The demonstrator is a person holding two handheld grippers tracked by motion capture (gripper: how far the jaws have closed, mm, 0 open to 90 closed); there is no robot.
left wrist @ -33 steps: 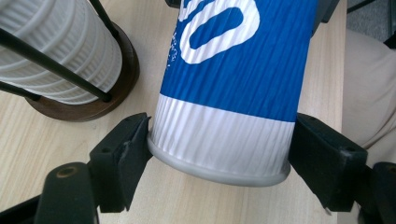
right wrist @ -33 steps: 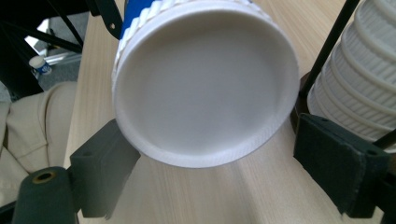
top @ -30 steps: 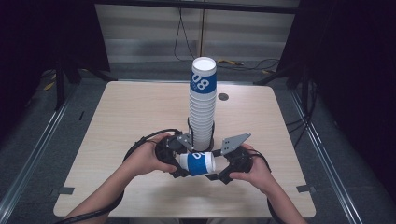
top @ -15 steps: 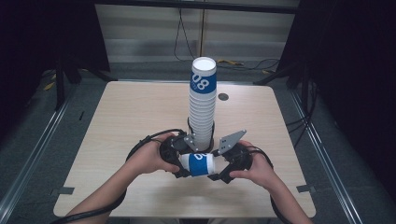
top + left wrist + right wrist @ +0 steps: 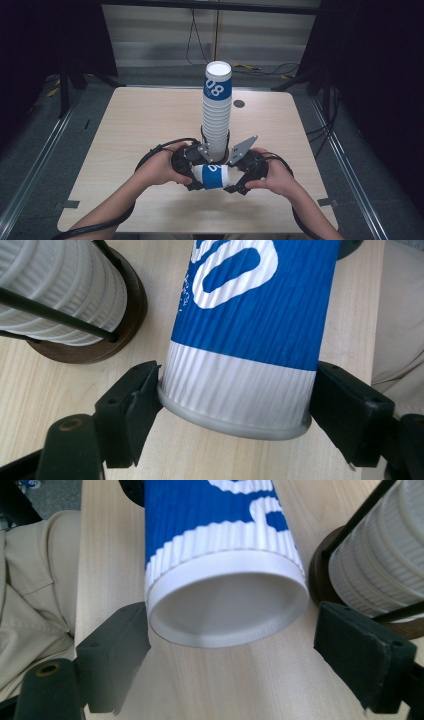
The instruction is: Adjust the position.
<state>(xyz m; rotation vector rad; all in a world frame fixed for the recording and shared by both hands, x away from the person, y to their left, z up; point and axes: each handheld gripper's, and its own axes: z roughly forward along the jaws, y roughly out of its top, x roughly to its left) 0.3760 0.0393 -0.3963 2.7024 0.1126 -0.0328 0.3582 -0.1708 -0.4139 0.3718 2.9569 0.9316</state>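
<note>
Near the front edge of the pale wooden tabletop (image 5: 130, 125), about midway along it, a blue-and-white ribbed paper cup (image 5: 211, 176) is lying on its side between the two hand-held grippers. The left gripper (image 5: 232, 405) is clamping the cup's narrow base end — both black pads are pressing against the white ribbed band just above the bottom rim. The right gripper (image 5: 230, 655) is facing the cup's open mouth with its jaws wide; they have just been closing a little, with the rim sitting between the pads but a gap showing at each side. Just behind the cup, a tall stack of white ribbed paper cups (image 5: 216, 117) is standing upright in a dark round wooden holder (image 5: 112, 325) with thin black rods.
</note>
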